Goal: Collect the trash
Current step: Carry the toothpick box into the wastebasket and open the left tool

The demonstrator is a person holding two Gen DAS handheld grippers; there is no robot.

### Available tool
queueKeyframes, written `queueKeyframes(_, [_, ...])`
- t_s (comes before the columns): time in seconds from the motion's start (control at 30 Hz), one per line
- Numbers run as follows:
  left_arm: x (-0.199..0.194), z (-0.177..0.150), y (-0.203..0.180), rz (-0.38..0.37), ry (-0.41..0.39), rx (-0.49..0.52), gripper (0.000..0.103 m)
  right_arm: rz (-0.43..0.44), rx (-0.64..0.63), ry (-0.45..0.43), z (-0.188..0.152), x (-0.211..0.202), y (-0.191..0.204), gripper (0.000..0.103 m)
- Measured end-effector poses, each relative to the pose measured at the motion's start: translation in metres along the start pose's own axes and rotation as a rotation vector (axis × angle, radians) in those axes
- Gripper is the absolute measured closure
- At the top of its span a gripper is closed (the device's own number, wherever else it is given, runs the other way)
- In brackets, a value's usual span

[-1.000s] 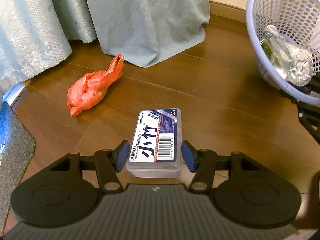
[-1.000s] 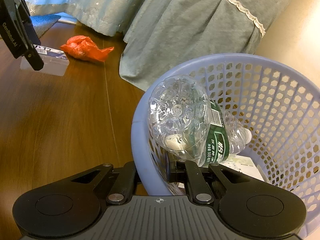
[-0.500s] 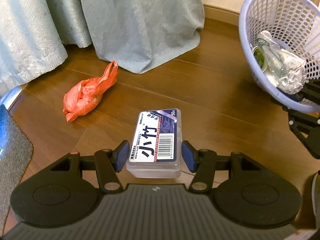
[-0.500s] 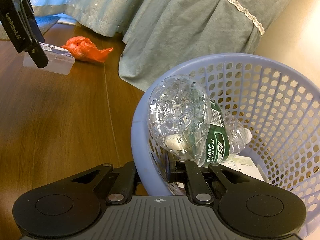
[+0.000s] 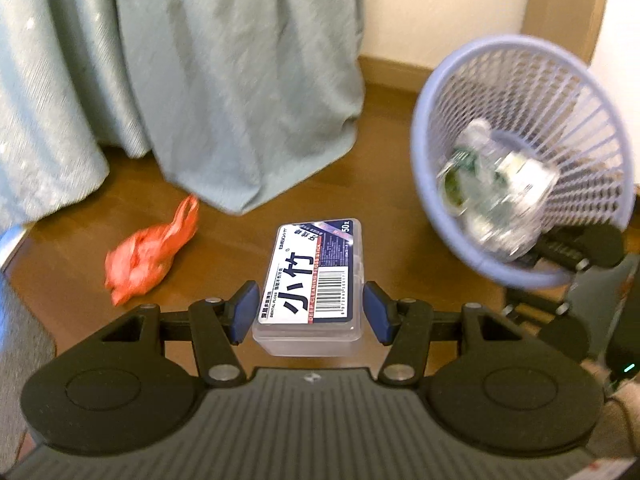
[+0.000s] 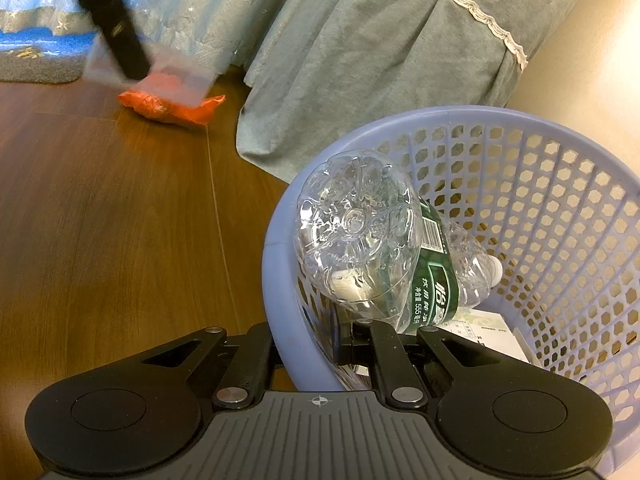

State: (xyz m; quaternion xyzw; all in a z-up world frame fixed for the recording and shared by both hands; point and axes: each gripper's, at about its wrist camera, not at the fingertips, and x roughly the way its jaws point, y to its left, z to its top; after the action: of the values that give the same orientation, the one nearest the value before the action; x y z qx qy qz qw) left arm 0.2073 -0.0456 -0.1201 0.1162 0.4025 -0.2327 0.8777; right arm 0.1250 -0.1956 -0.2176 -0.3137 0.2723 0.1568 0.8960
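Now the left tool [image 5: 308,308] grips the clear floss box [image 5: 314,280] above the floor — carry it level over the lavender basket's rim [image 6: 276,280], which the right tool [image 6: 308,344] clamps tilted, and release inside beside the bottle [image 6: 368,240] — not early.

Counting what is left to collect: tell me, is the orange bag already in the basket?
No, the orange bag lies on the floor by the curtain, apart from the basket.
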Motion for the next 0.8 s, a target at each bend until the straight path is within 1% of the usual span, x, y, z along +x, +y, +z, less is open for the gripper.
queueKeyframes(0.17, [-0.011, 0.022, -0.015, -0.073, -0.026, -0.002, 0.051, 0.001, 0.001, -0.001, 0.0, -0.001, 0.0, 0.096])
queueKeyframes(0.37, [-0.022, 0.058, -0.048, -0.16, -0.07, 0.048, 0.051, 0.003, 0.014, -0.002, -0.002, -0.003, 0.001, 0.097])
queueKeyframes(0.5, [-0.016, 0.082, -0.076, -0.222, -0.098, 0.076, 0.051, 0.011, 0.019, -0.006, -0.003, -0.006, 0.0, 0.097])
queueKeyframes(0.57, [-0.01, 0.094, -0.095, -0.254, -0.109, 0.1, 0.051, 0.014, 0.025, -0.009, -0.003, -0.007, -0.001, 0.097])
queueKeyframes(0.63, [-0.001, 0.106, -0.114, -0.296, -0.131, 0.104, 0.052, 0.015, 0.034, -0.013, -0.003, -0.007, -0.002, 0.097])
queueKeyframes(0.67, [0.004, 0.111, -0.122, -0.33, -0.145, 0.101, 0.049, 0.016, 0.037, -0.013, -0.002, -0.007, -0.003, 0.097])
queueKeyframes(0.7, [0.012, 0.116, -0.129, -0.375, -0.152, 0.102, 0.033, 0.017, 0.039, -0.013, -0.002, -0.007, -0.004, 0.097])
queueKeyframes(0.73, [0.019, 0.12, -0.134, -0.4, -0.155, 0.092, 0.029, 0.017, 0.041, -0.014, -0.002, -0.007, -0.003, 0.097])
queueKeyframes(0.8, [0.025, 0.126, -0.138, -0.407, -0.164, 0.086, 0.03, 0.02, 0.045, -0.014, -0.001, -0.007, -0.005, 0.097])
